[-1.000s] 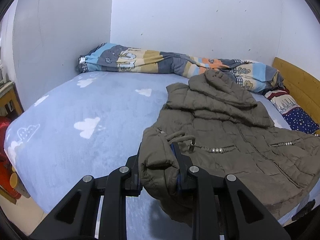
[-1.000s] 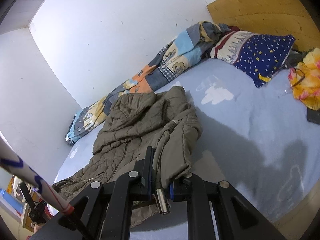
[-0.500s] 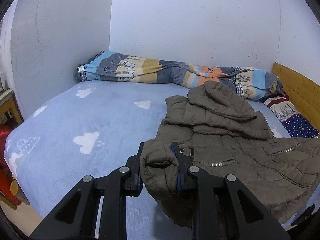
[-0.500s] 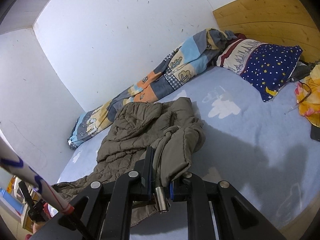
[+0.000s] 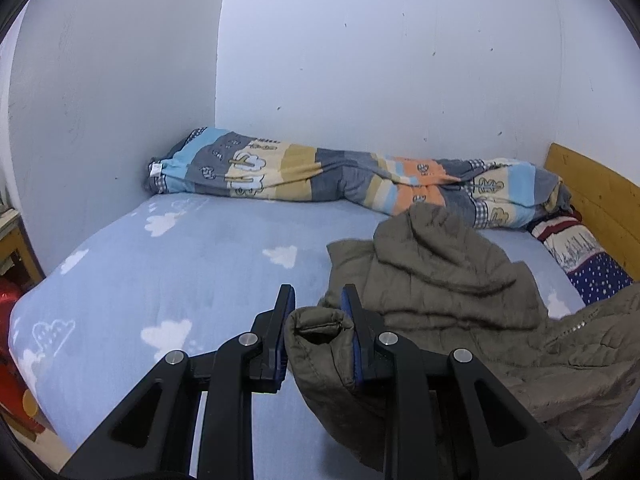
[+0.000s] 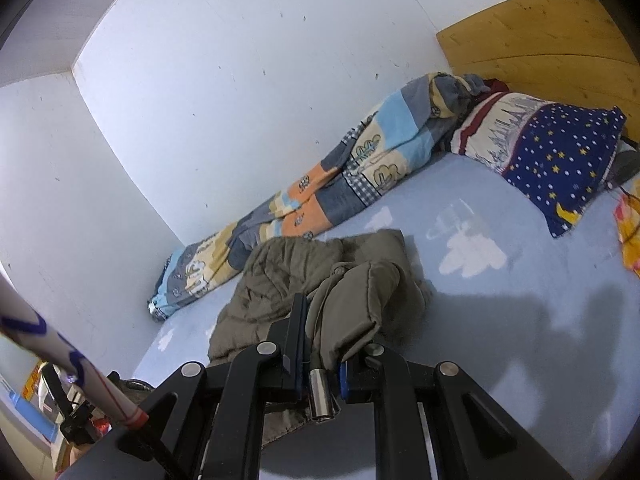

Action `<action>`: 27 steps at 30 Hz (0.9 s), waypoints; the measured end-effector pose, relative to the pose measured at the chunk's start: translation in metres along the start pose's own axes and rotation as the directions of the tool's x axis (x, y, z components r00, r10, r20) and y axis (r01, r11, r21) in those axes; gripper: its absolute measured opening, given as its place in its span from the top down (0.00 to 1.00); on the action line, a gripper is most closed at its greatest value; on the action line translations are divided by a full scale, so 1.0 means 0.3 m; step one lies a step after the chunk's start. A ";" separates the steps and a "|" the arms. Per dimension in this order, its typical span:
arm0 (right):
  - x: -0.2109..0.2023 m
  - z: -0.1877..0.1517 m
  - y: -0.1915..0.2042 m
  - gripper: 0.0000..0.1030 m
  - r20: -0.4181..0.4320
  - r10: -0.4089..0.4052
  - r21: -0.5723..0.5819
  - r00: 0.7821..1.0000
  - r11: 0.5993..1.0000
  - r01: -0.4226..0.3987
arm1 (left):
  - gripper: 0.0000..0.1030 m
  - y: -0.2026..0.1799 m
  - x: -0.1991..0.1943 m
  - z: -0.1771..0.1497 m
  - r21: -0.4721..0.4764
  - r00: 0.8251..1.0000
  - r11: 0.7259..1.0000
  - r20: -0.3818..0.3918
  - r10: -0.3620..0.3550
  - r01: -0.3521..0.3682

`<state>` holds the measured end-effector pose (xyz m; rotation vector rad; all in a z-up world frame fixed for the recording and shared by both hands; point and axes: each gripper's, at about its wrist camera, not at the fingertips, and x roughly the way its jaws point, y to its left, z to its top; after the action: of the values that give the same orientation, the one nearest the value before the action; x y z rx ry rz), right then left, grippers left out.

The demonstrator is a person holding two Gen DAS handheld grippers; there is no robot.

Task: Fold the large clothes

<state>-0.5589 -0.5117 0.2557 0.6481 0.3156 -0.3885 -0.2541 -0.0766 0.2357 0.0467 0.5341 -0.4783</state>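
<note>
Left tongs (image 5: 318,312) clamp a cuff (image 5: 320,326) | right tongs (image 6: 320,340) pinch the hem (image 6: 352,312) — both on the coat (image 5: 448,280) | coat sprawls right on the bed (image 5: 200,264), near the quilt (image 5: 320,176).

Dim bluish light, sharp focus, fisheye-bent edges, dark corners

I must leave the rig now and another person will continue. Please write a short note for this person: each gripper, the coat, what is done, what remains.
Left gripper: jaws shut on a sleeve cuff of the olive quilted coat.
Right gripper: jaws shut on the coat's other edge, beside a metal cord end.
Coat: near edge raised off the cloud-print sheet, the far part rests on the bed, in front of the rolled duvet.
Done: both grips taken.
Left: carry the held edge over, lay it flat, finish the folds.
</note>
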 end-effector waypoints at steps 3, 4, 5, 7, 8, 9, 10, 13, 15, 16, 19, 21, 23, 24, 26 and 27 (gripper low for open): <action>0.042 0.047 0.015 0.88 0.006 0.007 -0.010 1.000 1.000 -0.007 | 0.78 -0.011 0.034 0.050 0.012 1.000 1.000 0.021 0.015 -0.015; 0.059 0.065 0.024 0.88 0.008 0.008 -0.014 1.000 1.000 -0.008 | 0.78 -0.016 0.050 0.072 0.016 0.999 1.000 0.028 0.019 -0.020; 0.074 0.082 0.029 0.88 0.008 0.010 -0.019 1.000 1.000 -0.010 | 0.78 -0.019 0.062 0.085 0.016 0.999 1.000 0.032 0.022 -0.022; 0.109 0.116 0.042 0.88 0.008 0.011 -0.033 1.000 0.999 -0.011 | 0.78 -0.023 0.094 0.117 0.015 0.999 0.999 0.036 0.028 -0.028; 0.126 0.130 0.049 0.88 0.007 0.011 -0.038 1.000 0.999 -0.010 | 0.78 -0.022 0.115 0.137 0.010 0.999 1.000 0.037 0.029 -0.029; 0.144 0.146 0.053 0.88 0.007 0.008 -0.045 1.000 0.999 -0.008 | 0.78 -0.020 0.139 0.158 0.008 0.999 0.999 0.036 0.035 -0.035; 0.167 0.165 0.054 0.88 0.006 0.007 -0.048 1.000 0.999 -0.007 | 0.78 -0.017 0.165 0.177 0.006 0.999 0.999 0.033 0.041 -0.041; 0.247 0.221 0.051 0.88 0.004 0.001 -0.049 1.000 0.999 -0.001 | 0.78 -0.011 0.243 0.219 -0.012 0.999 0.999 0.019 0.042 -0.042; 0.307 0.259 0.051 0.88 0.001 -0.004 -0.048 1.000 0.999 0.004 | 0.78 -0.008 0.306 0.240 -0.046 0.999 0.998 0.019 0.045 -0.044; 0.345 0.281 0.054 0.88 -0.001 -0.007 -0.047 1.000 0.999 0.007 | 0.78 -0.011 0.329 0.247 -0.059 0.999 0.997 0.019 0.049 -0.047; 0.440 0.338 0.070 0.88 -0.009 -0.013 -0.047 1.000 0.999 0.013 | 0.78 -0.024 0.420 0.273 -0.105 0.997 0.992 0.029 0.076 -0.073; 0.501 0.372 0.090 0.88 -0.014 -0.022 -0.058 1.000 0.998 0.021 | 0.78 -0.034 0.483 0.301 -0.124 0.996 0.989 0.035 0.086 -0.081; 0.572 0.406 0.105 0.88 -0.021 -0.037 -0.069 0.999 0.997 0.035 | 0.78 -0.047 0.554 0.339 -0.126 0.992 0.987 0.053 0.111 -0.104; 0.617 0.424 0.111 0.88 -0.026 -0.052 -0.076 0.998 0.996 0.050 | 0.78 -0.048 0.589 0.360 -0.130 0.991 0.985 0.057 0.119 -0.111; 0.705 0.452 0.104 0.88 -0.035 -0.076 -0.075 0.996 0.995 0.073 | 0.78 -0.054 0.677 0.422 -0.130 0.989 0.984 0.059 0.132 -0.123; 0.747 0.466 0.097 0.88 -0.043 -0.089 -0.071 0.995 0.994 0.086 | 0.78 -0.055 0.706 0.449 -0.126 0.988 0.983 0.063 0.140 -0.131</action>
<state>-0.3257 -0.6354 0.2866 0.5777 0.4004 -0.4457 -0.0374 -0.2038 0.2471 -0.0502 0.4857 -0.3126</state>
